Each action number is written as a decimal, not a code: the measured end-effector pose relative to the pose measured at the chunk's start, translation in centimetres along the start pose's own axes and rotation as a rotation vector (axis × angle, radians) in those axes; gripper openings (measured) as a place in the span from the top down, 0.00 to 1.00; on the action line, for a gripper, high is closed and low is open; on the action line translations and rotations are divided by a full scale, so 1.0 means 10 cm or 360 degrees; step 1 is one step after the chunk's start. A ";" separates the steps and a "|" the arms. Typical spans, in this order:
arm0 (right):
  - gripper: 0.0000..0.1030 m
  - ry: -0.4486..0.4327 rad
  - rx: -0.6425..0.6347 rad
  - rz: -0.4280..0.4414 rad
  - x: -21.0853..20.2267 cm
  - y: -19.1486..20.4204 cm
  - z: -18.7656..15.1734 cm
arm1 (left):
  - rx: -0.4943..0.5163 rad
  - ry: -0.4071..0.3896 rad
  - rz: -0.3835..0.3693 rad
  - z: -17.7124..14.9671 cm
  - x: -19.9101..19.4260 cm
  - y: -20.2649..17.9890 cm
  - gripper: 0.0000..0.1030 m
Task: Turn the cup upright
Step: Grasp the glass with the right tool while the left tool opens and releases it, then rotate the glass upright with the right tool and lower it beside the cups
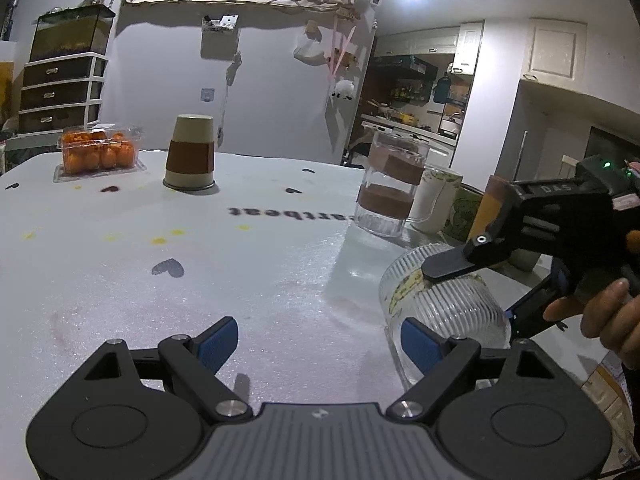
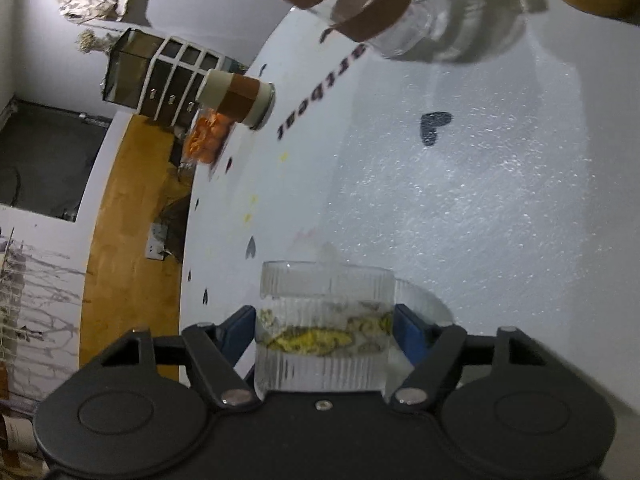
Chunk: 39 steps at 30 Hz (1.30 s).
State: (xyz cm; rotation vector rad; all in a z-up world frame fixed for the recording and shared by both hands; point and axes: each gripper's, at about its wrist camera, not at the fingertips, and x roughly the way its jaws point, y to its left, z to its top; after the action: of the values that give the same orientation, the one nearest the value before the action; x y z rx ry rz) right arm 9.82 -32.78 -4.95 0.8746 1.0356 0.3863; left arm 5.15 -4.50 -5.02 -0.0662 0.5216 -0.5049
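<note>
A clear ribbed glass cup (image 2: 324, 324) with a yellow printed band is held between my right gripper's (image 2: 325, 330) blue pads, tilted on its side above the white table. In the left wrist view the same glass cup (image 1: 444, 304) lies sideways at the right, with my right gripper (image 1: 476, 292) shut on it from the right. My left gripper (image 1: 320, 336) is open and empty, low over the white table (image 1: 240, 280), just left of the glass. A beige paper cup (image 1: 189, 154) with a brown sleeve stands upside down at the far left.
A clear box of oranges (image 1: 98, 150) sits at the table's far left. Stacked clear glasses with brown sleeves (image 1: 390, 184), a white mug (image 1: 434, 196) and other cups stand at the far right. The paper cup (image 2: 238, 98) also shows in the right wrist view.
</note>
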 end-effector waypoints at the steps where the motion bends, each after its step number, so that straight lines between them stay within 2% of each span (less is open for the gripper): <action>1: 0.28 -0.0007 -0.0035 -0.0008 -0.01 0.03 -0.02 | -0.0004 0.0001 -0.0003 0.00 0.00 0.00 0.14; 6: 0.29 -0.0058 -0.0199 -0.0040 -0.12 0.17 -0.05 | -0.0017 -0.0045 -0.0015 0.02 -0.07 0.02 0.14; 13: 0.29 -0.0345 -0.0550 -0.0180 -0.47 0.44 -0.08 | -0.0039 -0.0084 0.0000 0.05 -0.14 0.06 0.14; 19: 0.29 -0.0636 -0.0811 -0.0451 -0.57 0.59 0.01 | -0.0038 -0.0082 -0.0007 0.05 -0.13 0.05 0.14; 30: 0.29 -0.1046 -0.1144 -0.0972 -0.45 0.67 0.46 | -0.0051 -0.0077 -0.0010 0.02 -0.12 0.08 0.14; 34: 0.29 -0.1089 -0.1151 -0.0999 -0.43 0.61 0.58 | -0.0054 -0.0075 -0.0016 0.01 -0.12 0.09 0.14; 39: 0.29 -0.1091 -0.1143 -0.1043 -0.35 0.53 0.56 | -0.0054 -0.0076 -0.0018 0.01 -0.12 0.09 0.14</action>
State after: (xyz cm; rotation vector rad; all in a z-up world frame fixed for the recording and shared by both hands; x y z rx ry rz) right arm 13.63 -34.28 2.52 -0.0290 0.4281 -0.1146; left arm 4.71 -3.16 -4.61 -0.1133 0.4834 -0.5047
